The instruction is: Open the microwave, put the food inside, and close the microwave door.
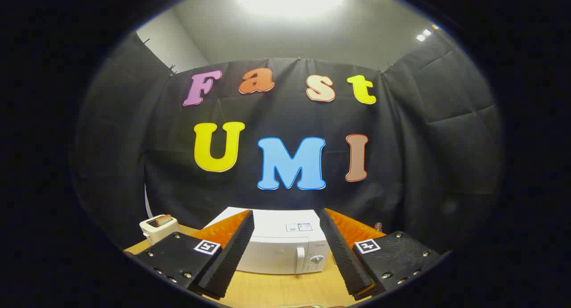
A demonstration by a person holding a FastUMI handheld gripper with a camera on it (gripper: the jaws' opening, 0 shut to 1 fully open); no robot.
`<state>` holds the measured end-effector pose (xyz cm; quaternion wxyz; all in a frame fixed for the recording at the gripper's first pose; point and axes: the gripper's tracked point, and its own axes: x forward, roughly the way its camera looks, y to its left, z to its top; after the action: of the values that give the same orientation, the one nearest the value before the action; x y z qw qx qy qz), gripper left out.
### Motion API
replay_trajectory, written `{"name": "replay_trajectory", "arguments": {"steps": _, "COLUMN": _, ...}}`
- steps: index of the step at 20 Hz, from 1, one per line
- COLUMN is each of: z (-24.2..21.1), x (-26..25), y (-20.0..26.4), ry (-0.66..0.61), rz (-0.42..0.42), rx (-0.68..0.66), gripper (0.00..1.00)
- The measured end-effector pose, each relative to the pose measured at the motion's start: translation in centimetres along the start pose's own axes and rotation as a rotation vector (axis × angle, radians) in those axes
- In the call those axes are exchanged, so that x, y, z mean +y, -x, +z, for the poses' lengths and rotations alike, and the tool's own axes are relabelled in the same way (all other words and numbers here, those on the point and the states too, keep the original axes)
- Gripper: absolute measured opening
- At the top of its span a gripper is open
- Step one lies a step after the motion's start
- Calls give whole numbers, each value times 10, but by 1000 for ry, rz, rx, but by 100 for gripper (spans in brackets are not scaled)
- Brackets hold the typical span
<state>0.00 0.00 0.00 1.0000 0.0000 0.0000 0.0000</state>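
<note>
On the wooden table [285, 290], beyond the fingers, white microwave [272, 248] with door shut, well apart from them. Left of the microwave, small toaster [158, 227] with bread poking out. In front of the microwave, gripper [287, 272] wide open, holding nothing.

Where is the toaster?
The toaster sits on the wooden table, left of the microwave, beyond the open, empty gripper.

Hand-held gripper [287, 259] spread wide — closed microwave [281, 248] beyond.
</note>
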Motion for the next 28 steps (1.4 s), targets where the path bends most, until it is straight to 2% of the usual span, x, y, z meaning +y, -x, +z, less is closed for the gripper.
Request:
{"name": "replay_trajectory", "arguments": {"steps": 15, "z": -11, "x": 22, "y": 4, "ry": 24, "rz": 72, "rx": -10, "gripper": 94}}
{"name": "replay_trajectory", "arguments": {"steps": 28, "z": -78, "x": 6, "y": 39, "ry": 74, "rz": 159, "rx": -30, "gripper": 94}}
